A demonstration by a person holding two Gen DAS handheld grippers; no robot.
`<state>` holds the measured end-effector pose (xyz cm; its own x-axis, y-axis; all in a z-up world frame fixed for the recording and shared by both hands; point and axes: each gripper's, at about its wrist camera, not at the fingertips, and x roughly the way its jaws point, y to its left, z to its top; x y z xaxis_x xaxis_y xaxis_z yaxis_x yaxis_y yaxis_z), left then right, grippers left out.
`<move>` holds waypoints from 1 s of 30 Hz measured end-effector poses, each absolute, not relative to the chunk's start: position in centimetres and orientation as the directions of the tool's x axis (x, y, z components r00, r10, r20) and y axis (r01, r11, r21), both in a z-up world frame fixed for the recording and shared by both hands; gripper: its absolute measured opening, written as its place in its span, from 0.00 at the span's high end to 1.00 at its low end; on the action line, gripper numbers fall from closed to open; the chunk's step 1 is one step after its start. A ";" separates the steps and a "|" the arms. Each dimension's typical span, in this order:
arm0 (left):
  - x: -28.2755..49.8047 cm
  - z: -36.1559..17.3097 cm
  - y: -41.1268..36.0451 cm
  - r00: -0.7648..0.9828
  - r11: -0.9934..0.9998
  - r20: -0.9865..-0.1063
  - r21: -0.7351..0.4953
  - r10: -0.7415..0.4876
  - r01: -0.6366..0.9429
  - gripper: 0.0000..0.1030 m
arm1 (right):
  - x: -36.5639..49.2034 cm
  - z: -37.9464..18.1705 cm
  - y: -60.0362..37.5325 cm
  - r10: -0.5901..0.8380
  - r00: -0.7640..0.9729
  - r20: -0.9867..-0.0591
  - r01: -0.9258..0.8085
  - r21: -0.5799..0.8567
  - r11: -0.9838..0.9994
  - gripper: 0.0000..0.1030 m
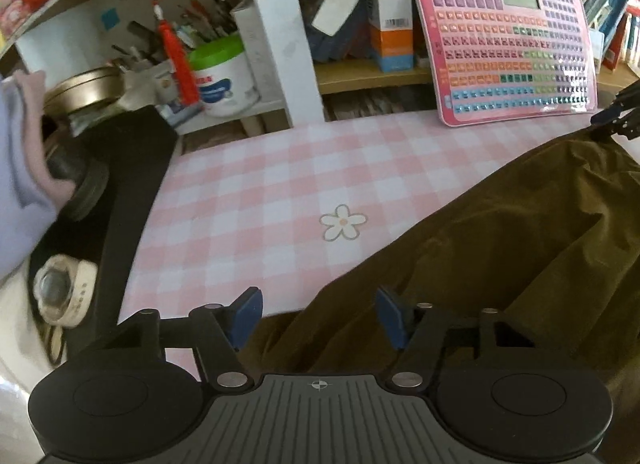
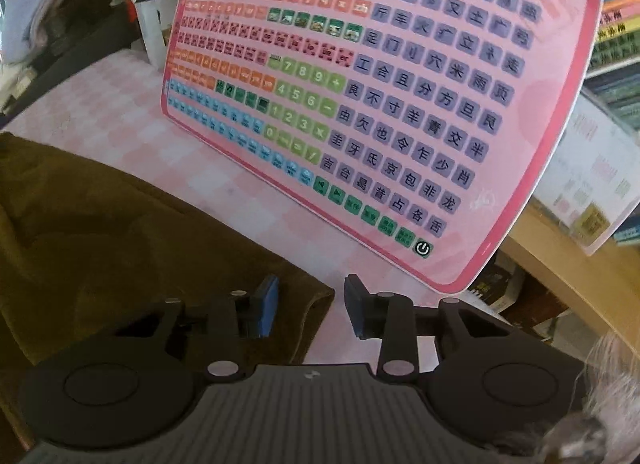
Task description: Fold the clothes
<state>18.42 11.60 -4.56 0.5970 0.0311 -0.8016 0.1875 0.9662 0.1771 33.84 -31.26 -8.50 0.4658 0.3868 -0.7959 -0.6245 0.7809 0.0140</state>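
Pink-checked counter [image 1: 248, 184] carries the olive garment [image 1: 520, 232] at 4 o'clock. Both grippers, left gripper [image 1: 318, 316] and right gripper [image 2: 308, 306], straddle its edge, fingers part-open, gripping nothing; closing early could pinch only air.

a stretch of pink checked tablecloth [image 1: 248, 192] is lying bare left of the olive-brown garment [image 1: 500, 232], giving open room. a pink learning board [image 2: 360, 84] is leaning at the back edge, and a black stand [image 1: 128, 184] is blocking the left side.
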 end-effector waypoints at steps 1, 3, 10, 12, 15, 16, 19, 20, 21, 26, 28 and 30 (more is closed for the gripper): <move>18.8 -4.8 11.5 0.589 0.963 -0.808 0.179 0.026 0.202 0.40 | 34.0 -8.5 -31.4 0.393 0.460 -0.796 -0.625 0.024 0.780 0.67; 19.6 -5.4 11.4 0.563 0.956 -0.826 0.173 0.009 0.239 0.40 | 34.3 -8.6 -31.6 0.404 0.448 -0.798 -0.627 0.042 0.778 0.67; 20.6 -7.5 11.7 0.492 0.937 -0.870 0.146 -0.031 0.318 0.36 | 34.6 -8.4 -31.5 0.406 0.426 -0.808 -0.649 0.040 0.760 0.68; 20.7 -7.7 12.1 0.480 0.942 -0.876 0.122 -0.046 0.313 0.37 | 34.6 -8.4 -31.6 0.410 0.426 -0.806 -0.647 0.045 0.761 0.74; 20.5 -7.7 12.1 0.482 0.944 -0.874 0.099 -0.068 0.313 0.47 | 34.6 -8.4 -31.7 0.412 0.430 -0.803 -0.630 0.060 0.775 0.82; 20.4 -7.8 12.0 0.483 0.944 -0.873 0.092 -0.077 0.316 0.59 | 34.6 -8.4 -31.8 0.411 0.433 -0.803 -0.622 0.064 0.781 0.84; 20.0 -7.9 11.5 0.482 0.942 -0.870 0.067 -0.107 0.329 0.86 | 34.2 -8.1 -32.0 0.398 0.455 -0.797 -0.586 0.068 0.807 0.87; 19.8 -7.7 11.4 0.486 0.939 -0.867 0.069 -0.110 0.337 0.92 | 33.8 -7.7 -32.1 0.394 0.475 -0.787 -0.579 0.058 0.813 0.87; 19.6 -7.4 11.3 0.495 0.934 -0.862 0.082 -0.108 0.347 0.95 | 33.3 -7.0 -32.2 0.392 0.498 -0.773 -0.572 0.047 0.819 0.88; 18.1 -5.2 11.0 0.555 0.911 -0.824 0.135 -0.115 0.389 0.98 | 29.3 -2.2 -32.6 0.368 0.648 -0.667 -0.536 -0.056 0.842 0.88; 17.1 -3.5 11.0 0.600 0.905 -0.789 0.150 -0.132 0.398 0.98 | 27.2 0.0 -32.9 0.356 0.699 -0.620 -0.515 -0.090 0.853 0.88; 15.8 -1.8 11.1 0.644 0.899 -0.750 0.167 -0.151 0.405 0.98 | 24.5 2.0 -33.2 0.335 0.749 -0.573 -0.479 -0.117 0.870 0.88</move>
